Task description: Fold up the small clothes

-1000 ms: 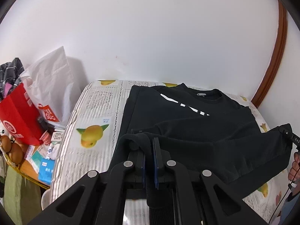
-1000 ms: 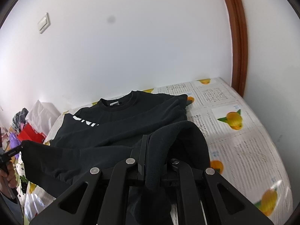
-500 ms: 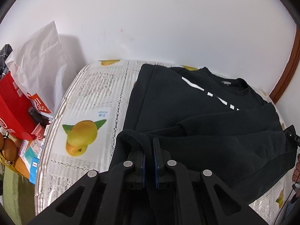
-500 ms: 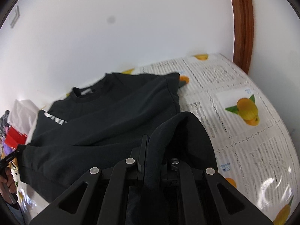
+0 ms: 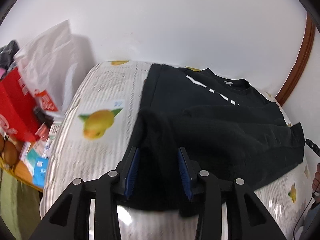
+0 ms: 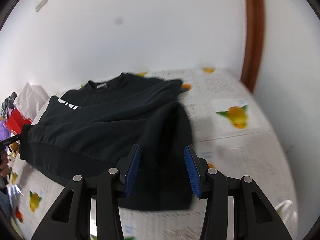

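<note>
a black sweatshirt [image 5: 210,108] lies on a worktop [image 5: 104,92] covered with a white cloth printed with text and yellow fruit, close to a white wall [image 5: 160,20]. its collar points toward the wall, white lettering shows across the chest, and the lower part is folded up over the body

in the left wrist view the left claw [image 5: 158,164] has its jaws apart and opening, blue pads [image 5: 132,166] showing on both inner faces. a bunched fold of the black fabric stands between them, with a gap visible on each side, so the pads do not press on it

in the right wrist view the right claw [image 6: 163,165] is likewise apart and opening, a hump of the same sweatshirt [image 6: 112,120] between its blue pads [image 6: 193,172], loose rather than pinched

left of the worktop a red box [image 5: 16,108], a white plastic bag [image 5: 50,60] and small packets are heaped together. a brown wooden frame [image 6: 252,34] runs up the wall on the right. both views are blurred
</note>
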